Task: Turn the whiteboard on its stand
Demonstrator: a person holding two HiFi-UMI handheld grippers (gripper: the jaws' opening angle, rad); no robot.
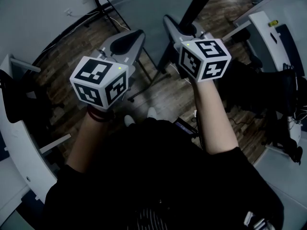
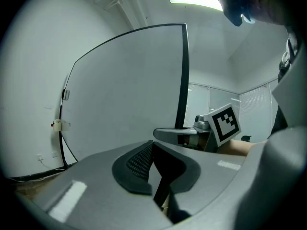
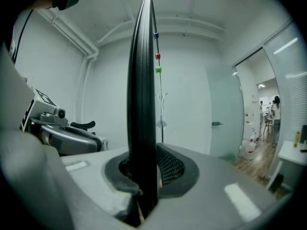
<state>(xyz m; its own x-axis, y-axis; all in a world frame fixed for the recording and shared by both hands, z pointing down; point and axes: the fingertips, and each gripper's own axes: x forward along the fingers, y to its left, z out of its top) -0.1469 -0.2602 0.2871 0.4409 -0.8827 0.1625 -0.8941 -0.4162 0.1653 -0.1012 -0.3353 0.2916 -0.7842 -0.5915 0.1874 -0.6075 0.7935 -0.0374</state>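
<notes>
Starting closest in, the person's two forearms reach forward over the wooden floor (image 1: 67, 51), each carrying a gripper with a marker cube. On the near left, the left gripper (image 1: 128, 40) hangs free. Its jaws are parted only a sliver and nothing sits in the gap, and the broad white face of the whiteboard (image 2: 124, 95) fills the view beyond them. Over on the right and a touch farther out, the right gripper (image 1: 184, 28) is doing the work. Its jaws are pinched down on the whiteboard's black frame edge, which runs straight up between the pads and splits that gripper's view in two. So the board stands upright just beyond both hands, with its right vertical edge in the clamp and its face stretching away left toward the wall (image 2: 33, 80). Farther off on the right sit a white desk (image 1: 268, 25) and a pale door (image 3: 223, 114). My read is that the grip is made and the turning step itself is in hand. The next move calls for sweeping that edge round in an arc about the board's pivot. The pinch must stay firm so the slim frame doesn't slide out, and the hand should follow the curve, since a straight pull might shift the stand. The empty left gripper looks well placed to press on the face and steady the swing.
</notes>
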